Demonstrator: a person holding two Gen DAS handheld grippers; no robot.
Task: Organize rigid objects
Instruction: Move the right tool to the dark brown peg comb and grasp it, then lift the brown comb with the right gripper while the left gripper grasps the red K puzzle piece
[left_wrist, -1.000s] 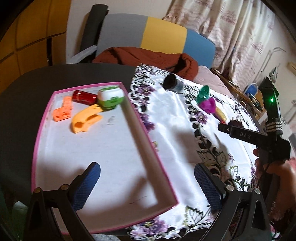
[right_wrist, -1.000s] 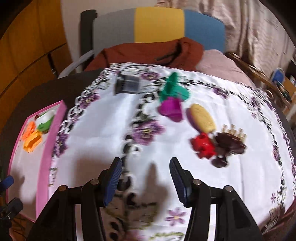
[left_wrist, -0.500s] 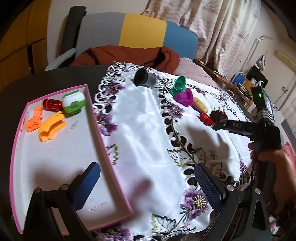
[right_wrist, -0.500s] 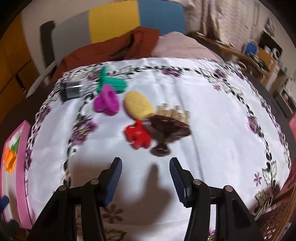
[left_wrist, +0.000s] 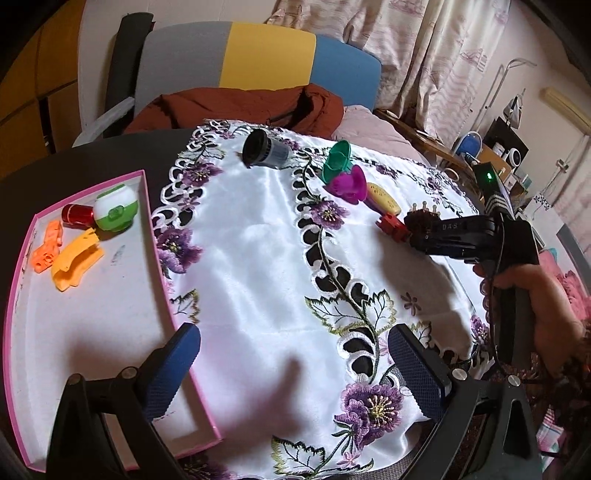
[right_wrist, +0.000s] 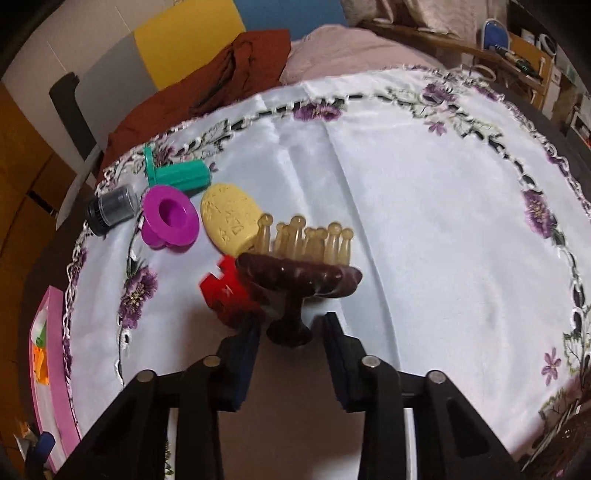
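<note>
"DAS" in white caps on side of black right gripper (left_wrist: 415, 236) body, just above the hand (left_wrist: 532, 295) holding it; only legible text, seen in left wrist view. Raised marks on face of yellow oval piece (right_wrist: 229, 218), just left of that gripper's tip, too blurred to read. No brands, nos. or labels readable on other toys or pink tray (left_wrist: 147, 206), far left of the gripper.
</note>
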